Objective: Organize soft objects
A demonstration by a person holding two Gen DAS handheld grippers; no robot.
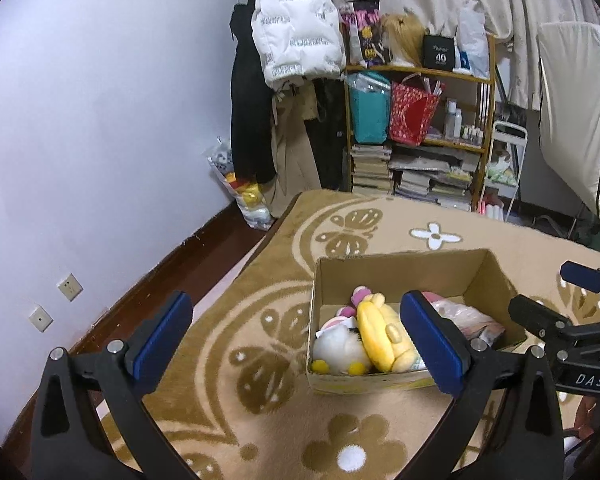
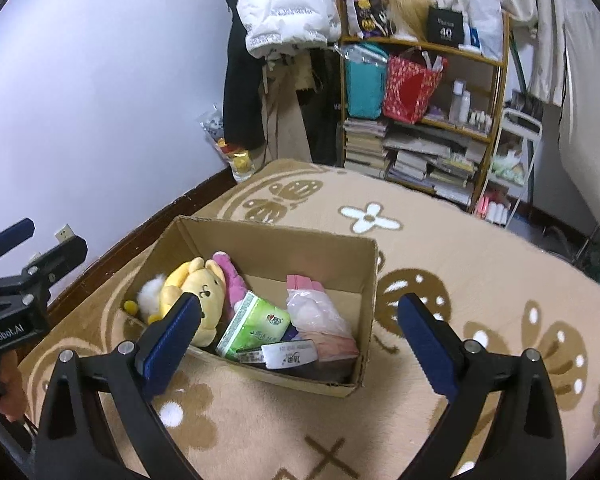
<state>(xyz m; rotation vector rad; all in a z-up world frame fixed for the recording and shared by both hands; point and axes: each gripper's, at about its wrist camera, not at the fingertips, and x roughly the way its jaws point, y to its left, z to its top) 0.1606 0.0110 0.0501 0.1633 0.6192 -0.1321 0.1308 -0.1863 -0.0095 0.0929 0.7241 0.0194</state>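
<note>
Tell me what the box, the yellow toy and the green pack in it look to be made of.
Cardboard box: plain brown corrugated board, matte, with raw cut edges. Yellow plush toy: soft fabric with a short fuzzy nap and stitched face, likely stuffed. Green tissue pack: thin glossy plastic wrap, judging by its sheen and printed label; probably paper tissues inside.

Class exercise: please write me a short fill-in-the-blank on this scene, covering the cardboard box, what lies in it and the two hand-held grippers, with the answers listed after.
1. The yellow plush toy lies inside the ____ box.
2. The tissue pack in the box is mostly ____ in colour.
3. The jaws of the left hand-held gripper and the right hand-held gripper are ____, gripping nothing.
4. The box stands on a patterned ____.

Answers: cardboard; green; open; rug
</note>
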